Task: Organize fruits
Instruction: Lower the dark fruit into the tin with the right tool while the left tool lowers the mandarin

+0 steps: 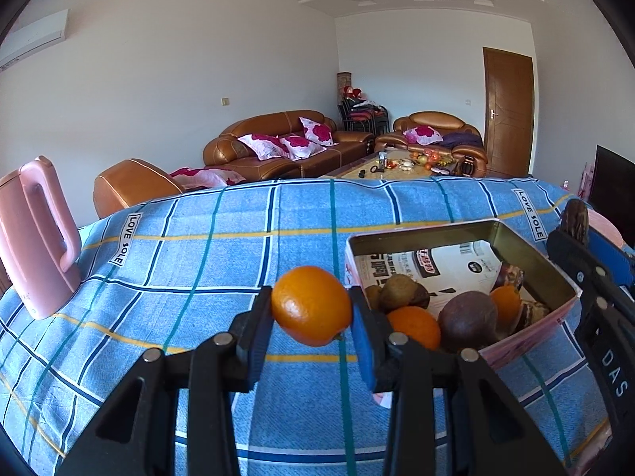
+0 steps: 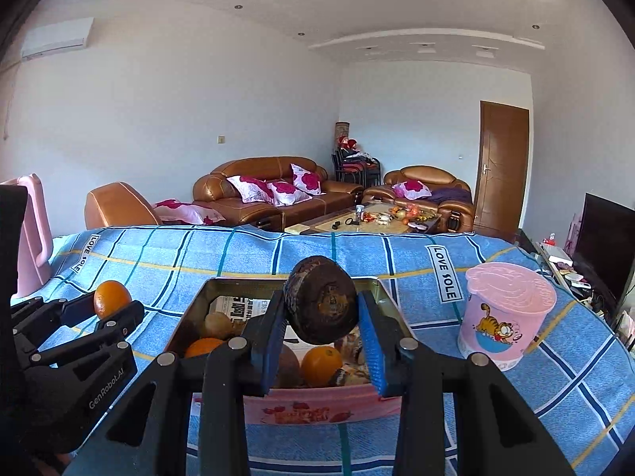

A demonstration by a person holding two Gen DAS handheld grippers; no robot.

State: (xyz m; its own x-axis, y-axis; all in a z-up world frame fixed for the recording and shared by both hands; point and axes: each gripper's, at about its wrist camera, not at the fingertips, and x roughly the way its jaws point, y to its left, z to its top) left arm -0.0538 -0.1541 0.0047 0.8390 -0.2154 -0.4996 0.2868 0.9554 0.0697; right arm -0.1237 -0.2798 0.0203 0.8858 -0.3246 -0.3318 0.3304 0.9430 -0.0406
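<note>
A: Start nearest. What does the left tool (image 1: 311,313) carry?

B: An orange (image 1: 312,310), clamped between its 2 blue pads, clear above the blue checked cloth (image 1: 178,277).

A: And the tin box (image 1: 532,254)?

B: Just to that tool's right and slightly ahead, its near corner almost under the right pad. It already holds oranges and dark brown fruits.

A: The right tool (image 2: 322,317)?

B: Closed on a dark round fruit (image 2: 322,304), gripped across its flat faces, hanging directly over the box (image 2: 194,309) opening.

A: So which is better placed?

B: The right 1, I'd judge; it's already above the box, while the left must travel rightward first.

A: Farther out?

B: A pink cup (image 2: 506,313) sits ahead and right of the right tool, well apart from the box.
</note>
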